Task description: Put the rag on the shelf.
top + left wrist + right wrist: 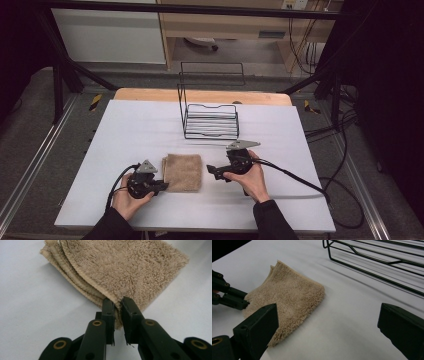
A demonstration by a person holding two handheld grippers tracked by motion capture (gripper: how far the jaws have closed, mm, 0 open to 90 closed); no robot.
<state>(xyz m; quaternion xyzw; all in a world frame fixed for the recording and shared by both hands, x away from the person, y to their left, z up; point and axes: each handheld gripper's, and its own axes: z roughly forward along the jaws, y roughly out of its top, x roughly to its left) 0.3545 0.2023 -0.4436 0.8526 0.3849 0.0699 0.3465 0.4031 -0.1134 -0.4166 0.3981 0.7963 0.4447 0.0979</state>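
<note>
A: Left gripper (118, 302) is clamped on the folded towel's (120, 267) near corner; towel lies flat on the bench (125, 125) just ahead of it.

B: Right gripper (327, 322)?

A: Jaws wide apart, nothing between them, towel just to its left (wire rack (210, 120) beyond). I'd pinch the opposite edge, all layers, before lifting.

B: Any labels?

A: None readable.
</note>
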